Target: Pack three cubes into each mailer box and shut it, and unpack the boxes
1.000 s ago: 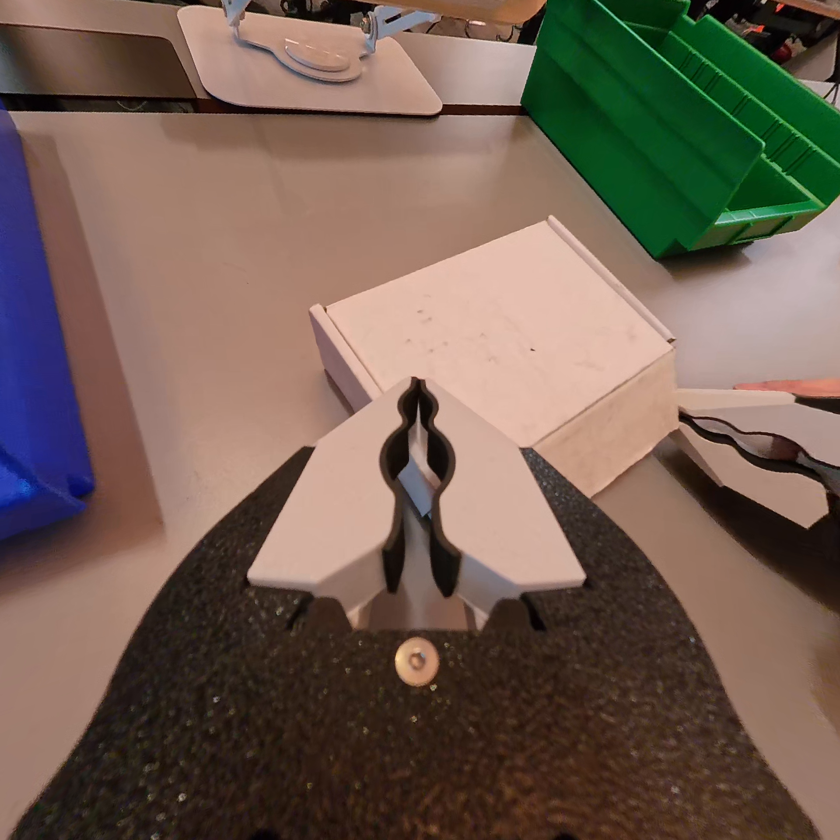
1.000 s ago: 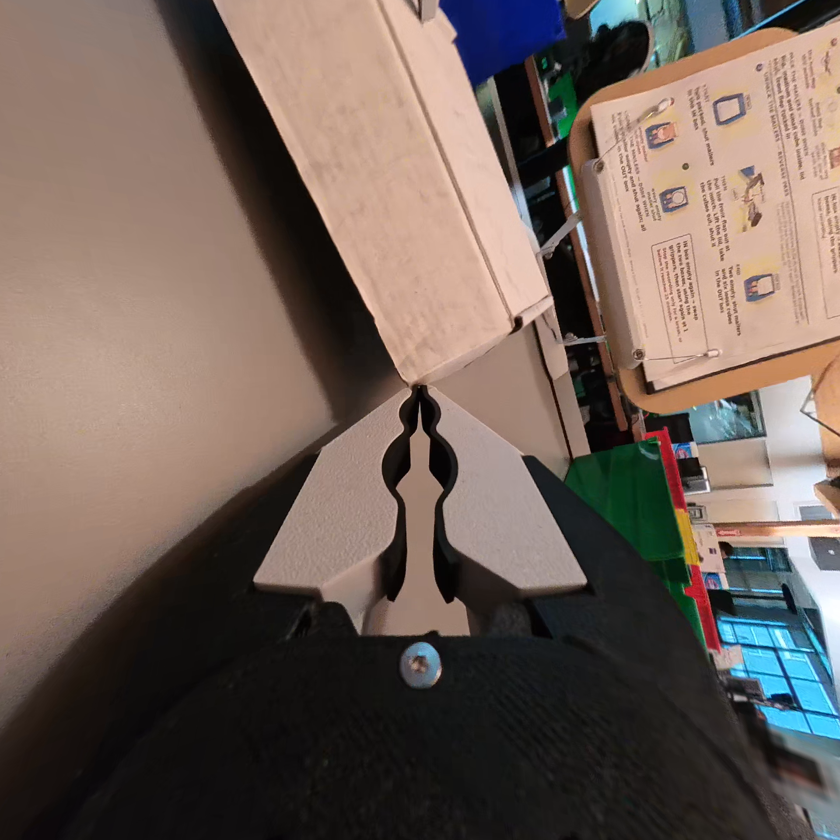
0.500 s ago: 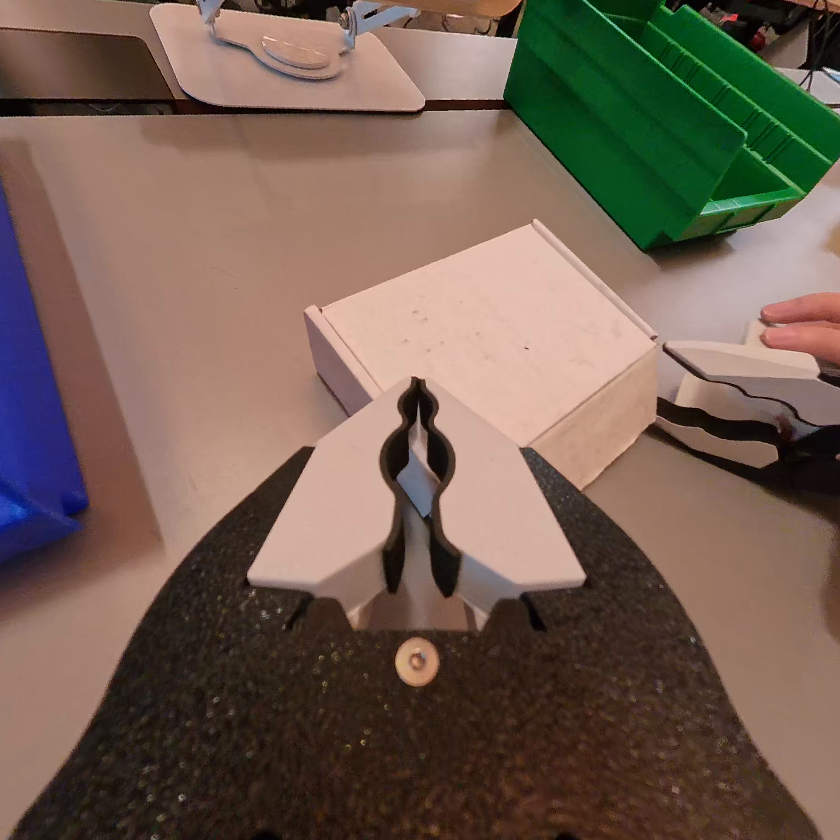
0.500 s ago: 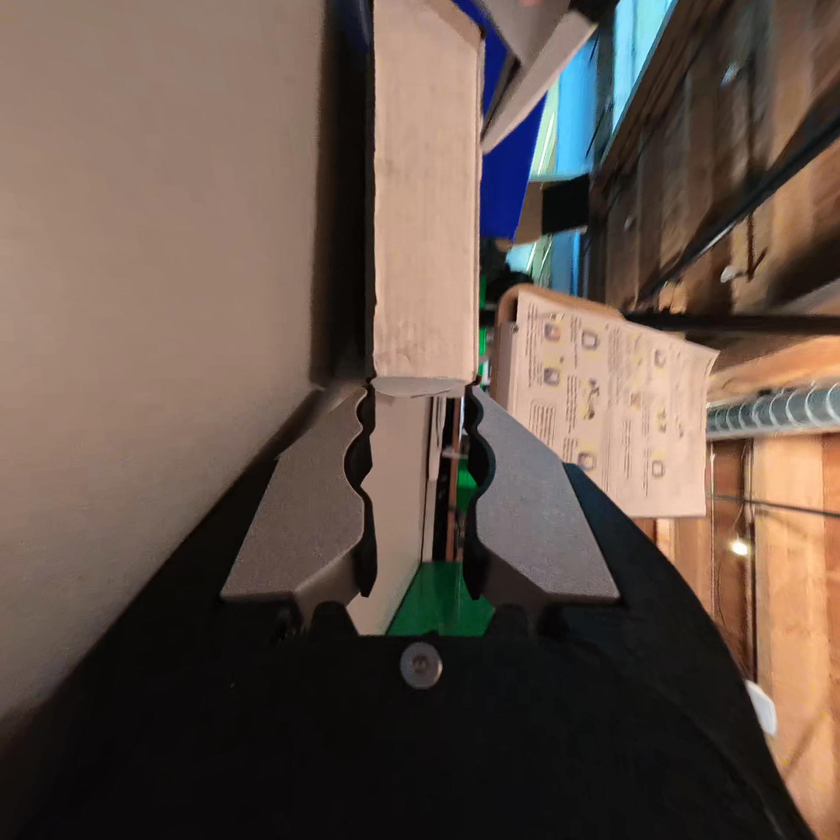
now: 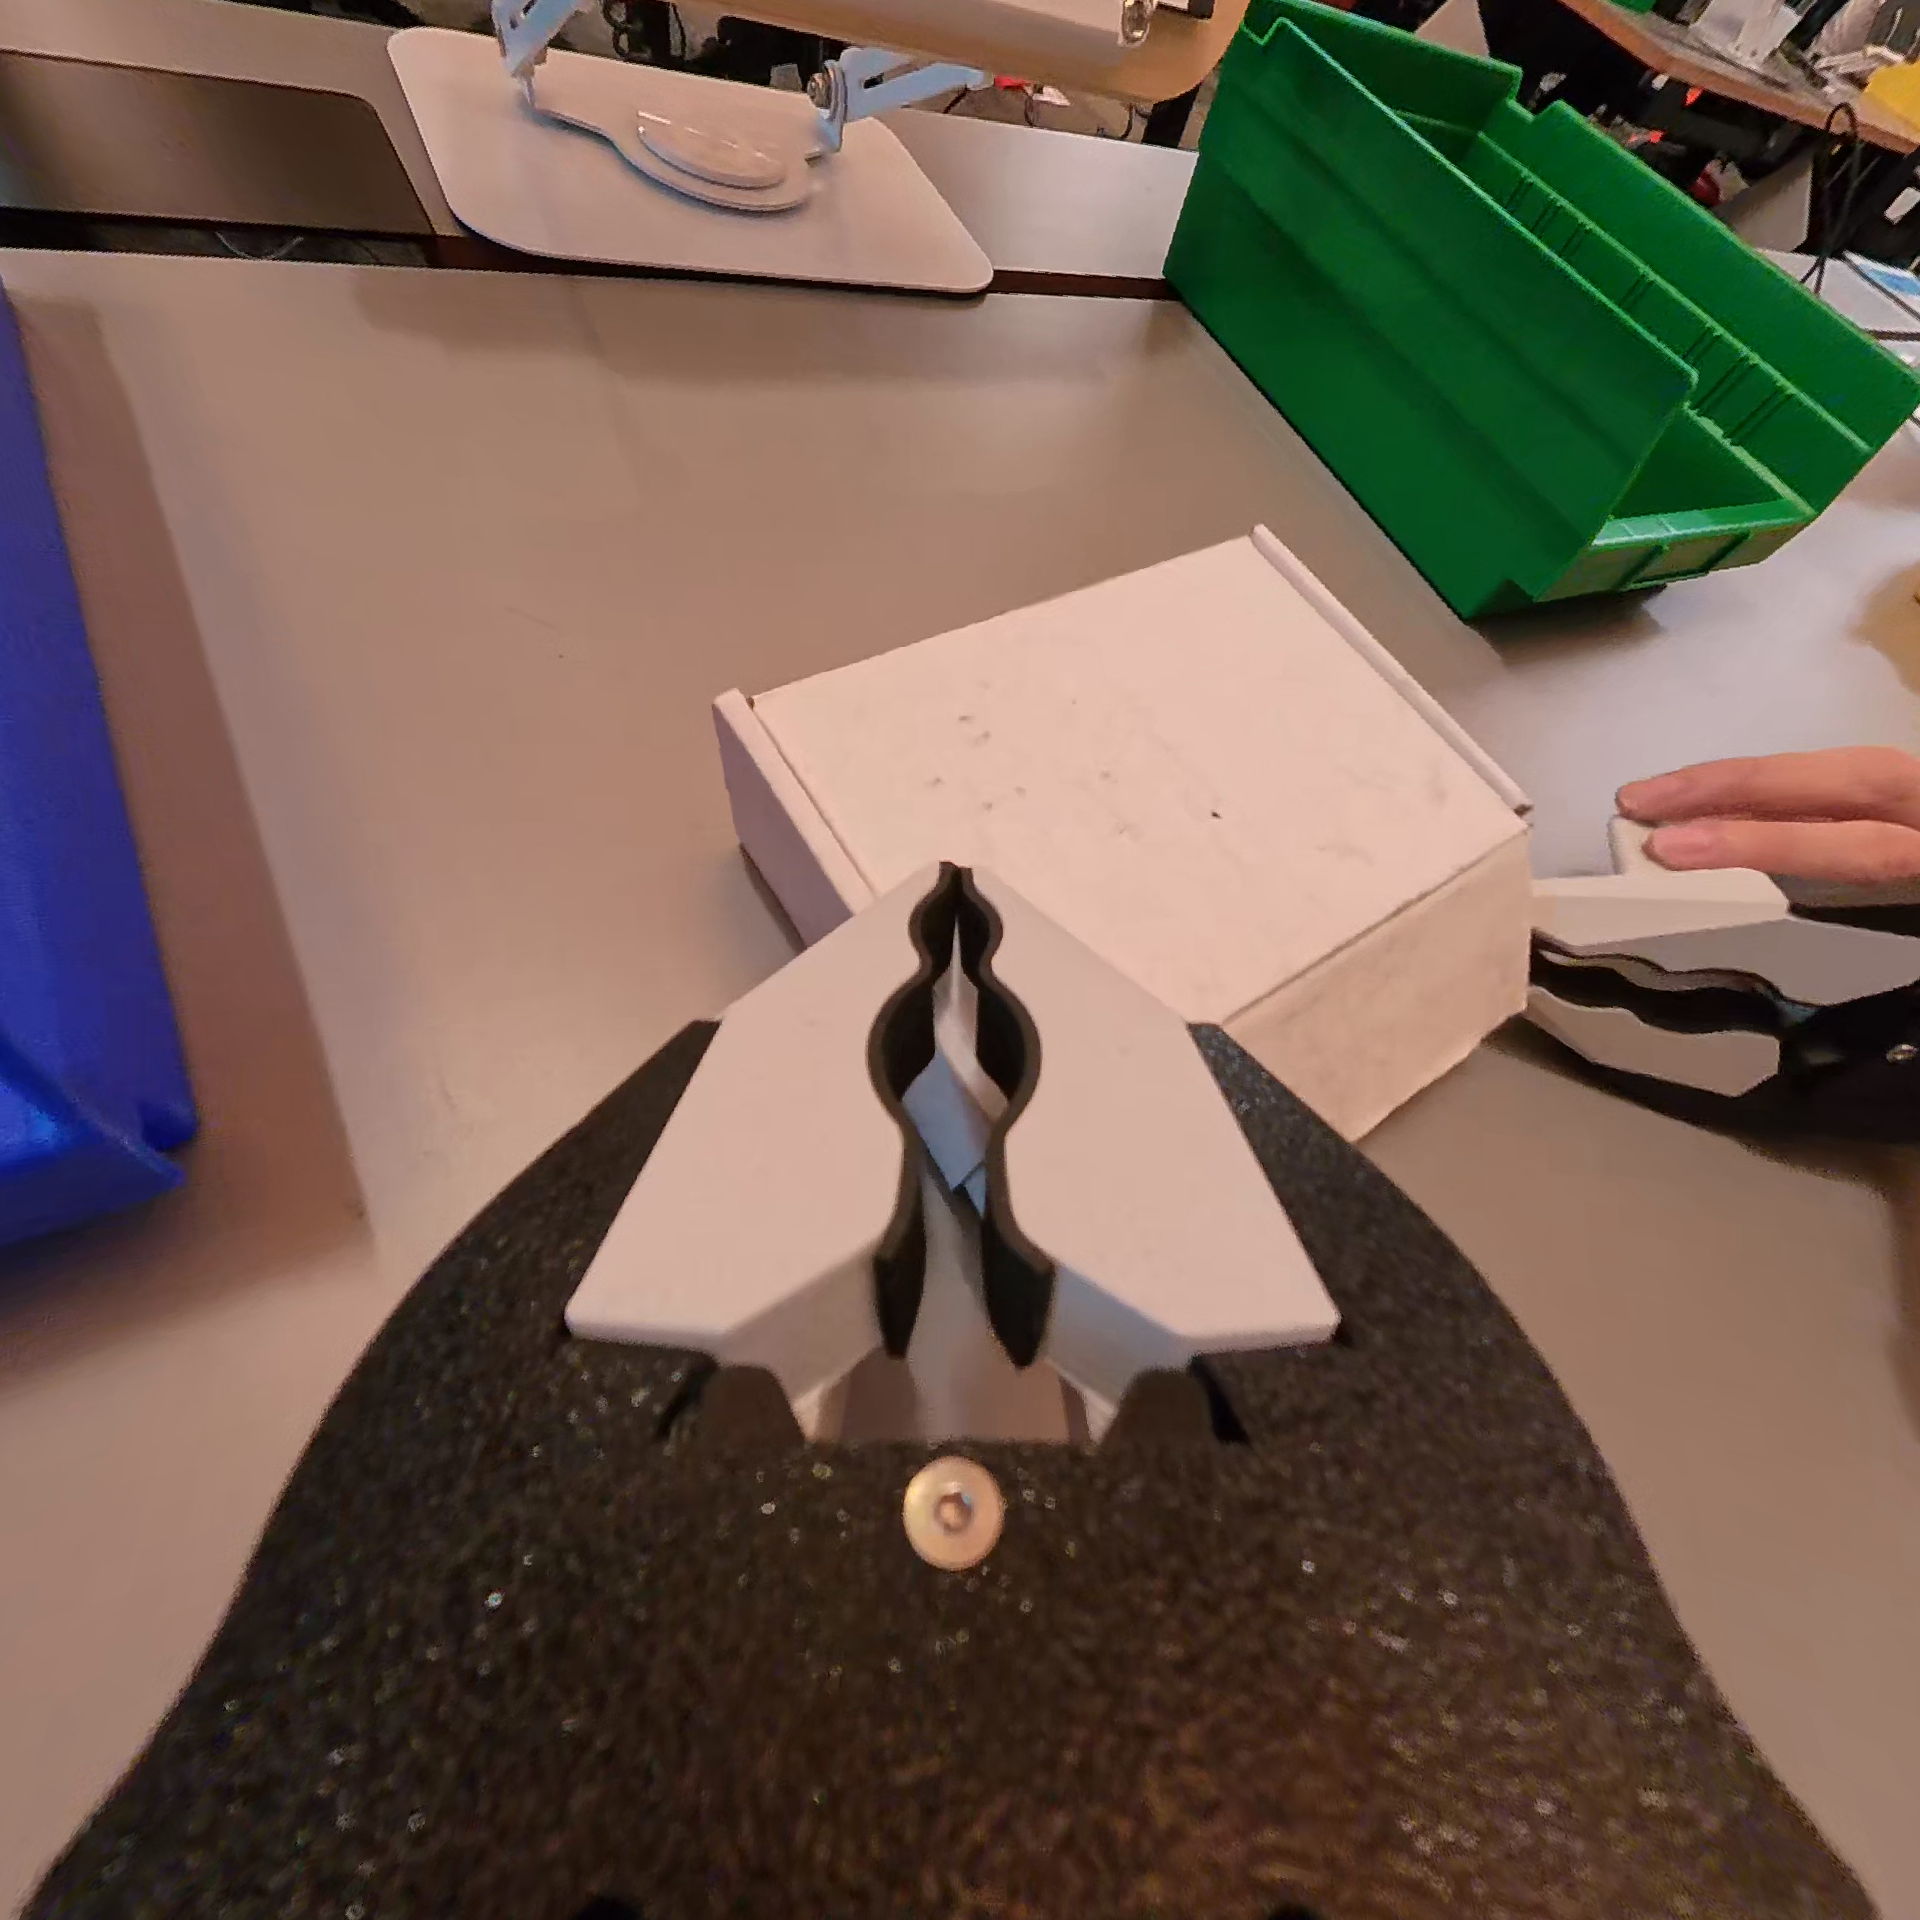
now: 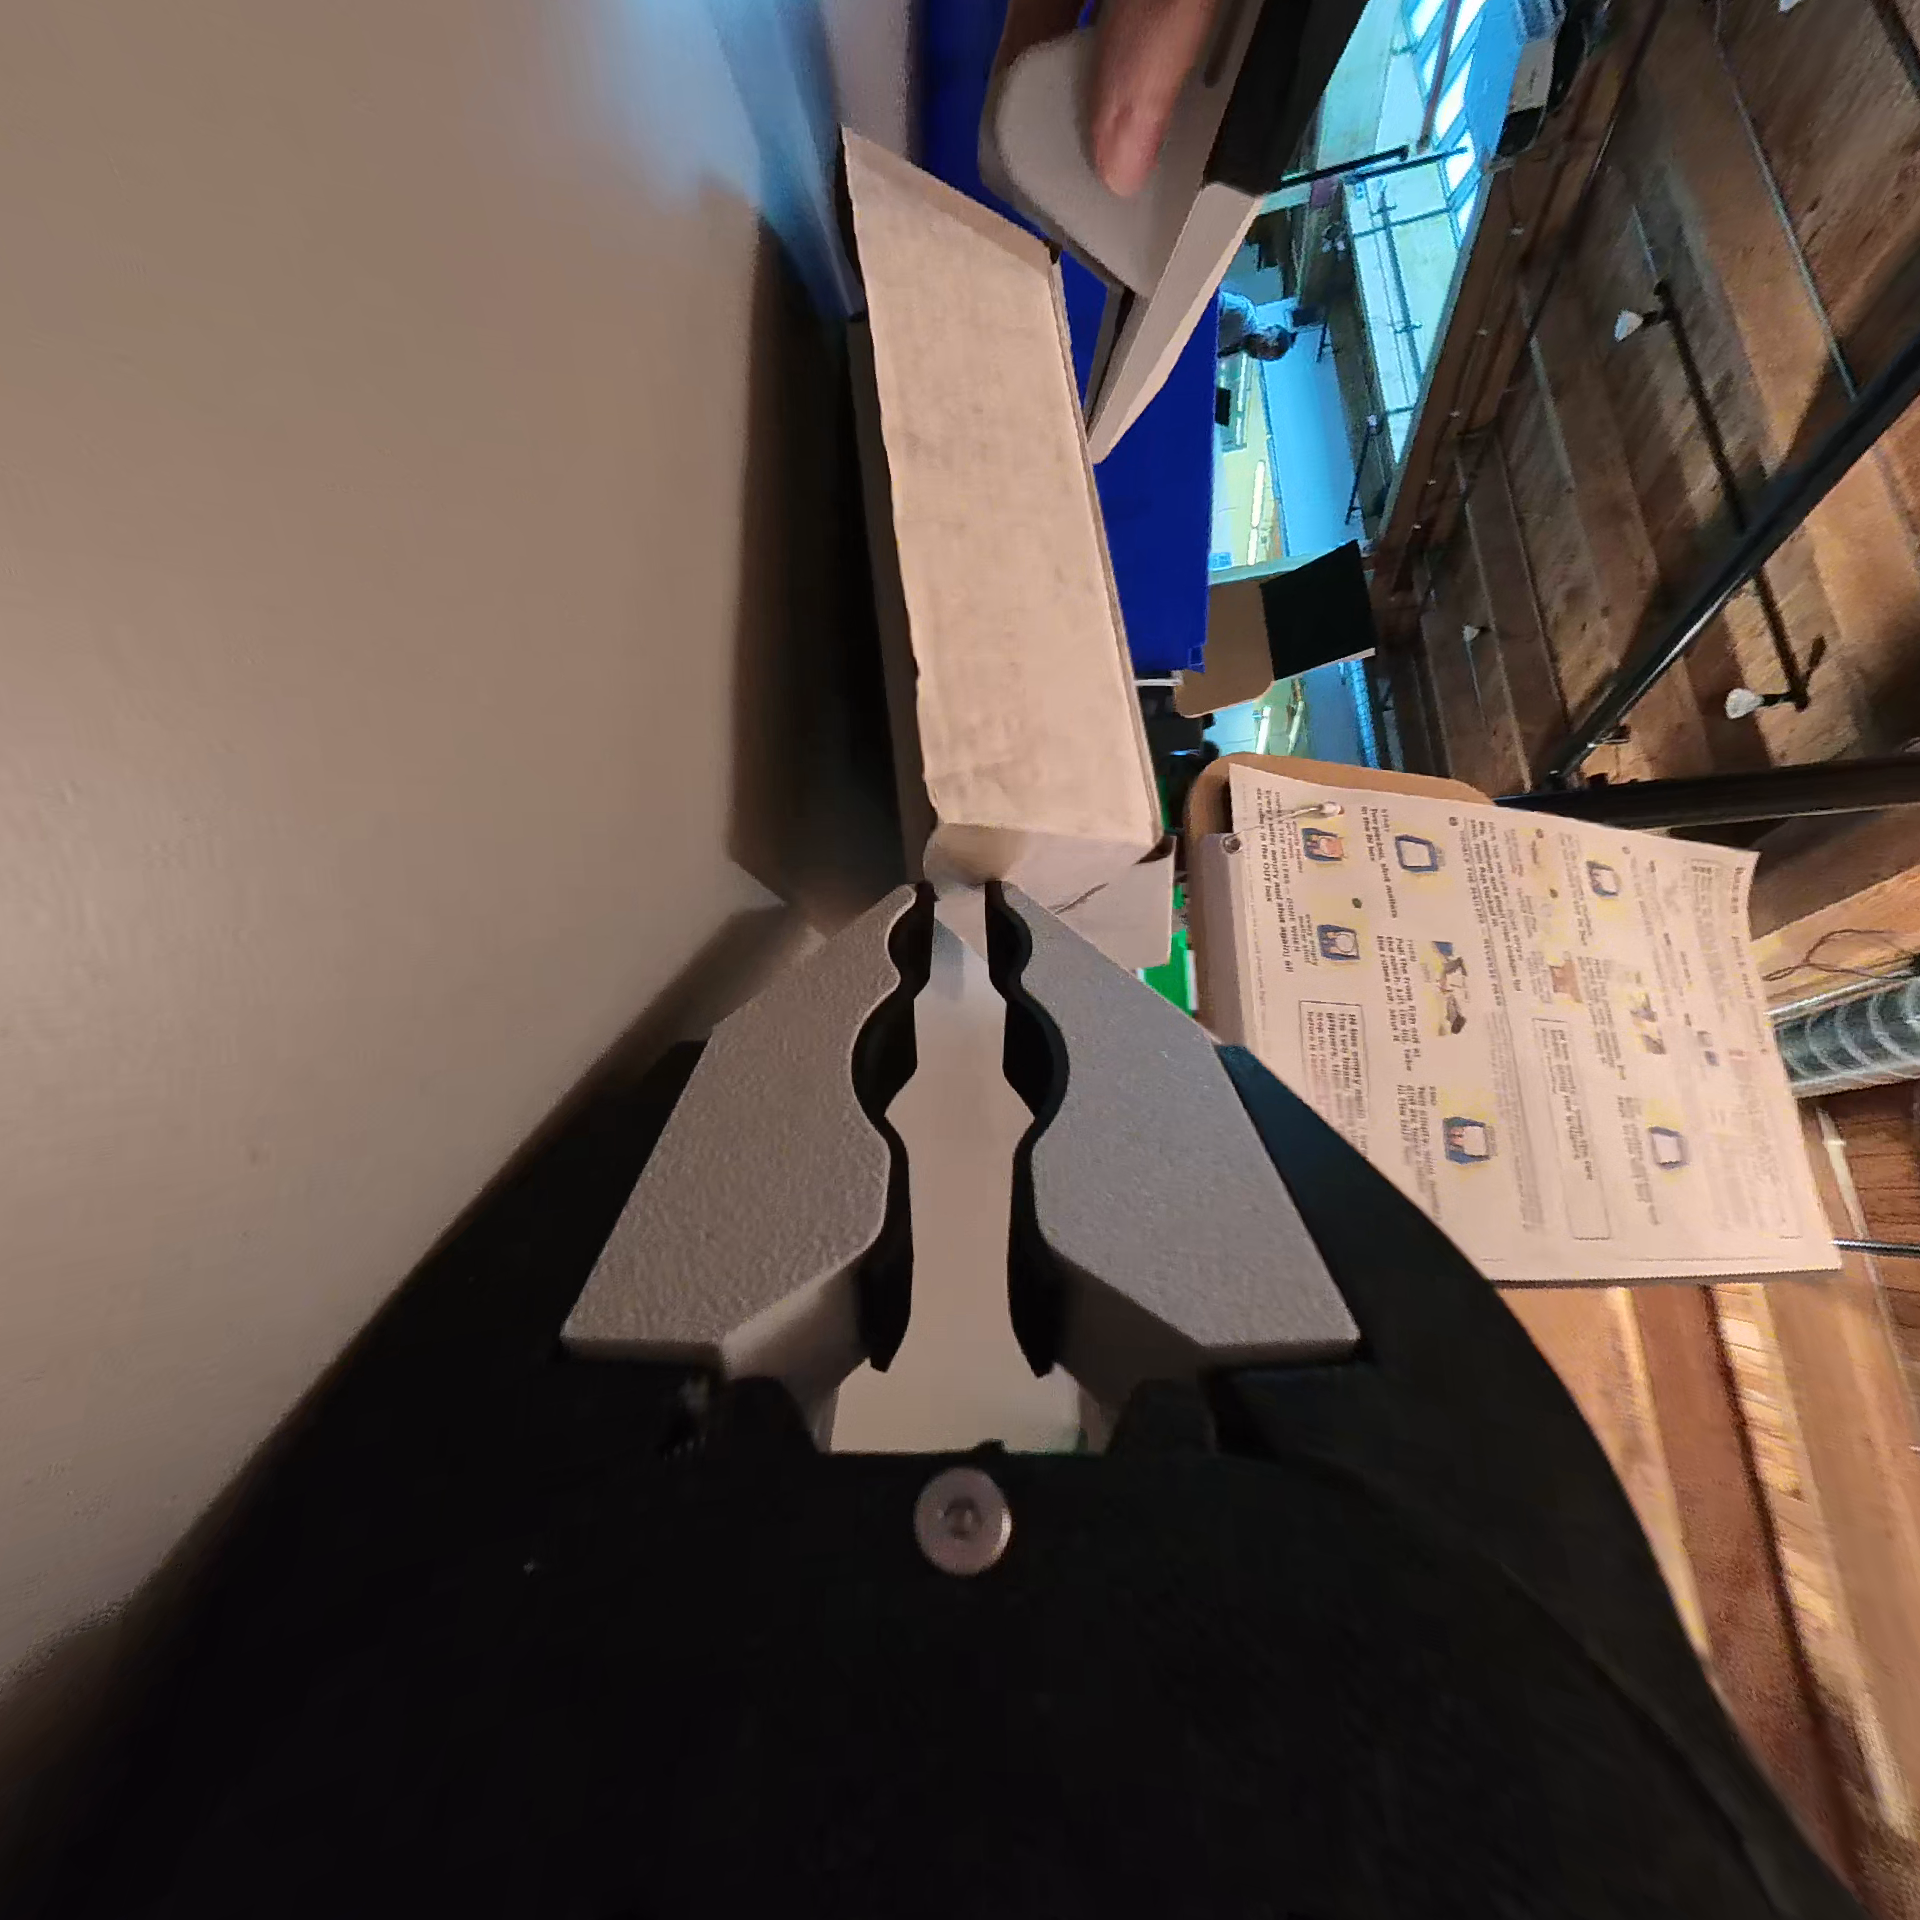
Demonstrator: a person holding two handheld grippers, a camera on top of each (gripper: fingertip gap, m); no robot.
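Observation:
A shut white mailer box (image 5: 1122, 790) lies on the grey table (image 5: 520, 571). My left gripper (image 5: 956, 878) is shut and empty, its tips over the near left edge of the box lid. My right gripper (image 6: 956, 899) is turned on its side and its jaws stand a narrow gap apart. Its tips are at the bottom corner of the box's side (image 6: 1008, 582). It also shows in the left wrist view (image 5: 1538, 940) at the box's right corner, with a hand (image 5: 1787, 821) on it. No cubes are in view.
Green bins (image 5: 1507, 312) stand at the back right and a blue bin (image 5: 62, 831) at the left. A white stand base (image 5: 675, 177) sits at the back. An instruction sheet on a board (image 6: 1507, 1039) stands beyond the box.
My right gripper opened from shut, then narrowed its jaws again while staying at the box's corner. My left gripper has stayed shut over the lid.

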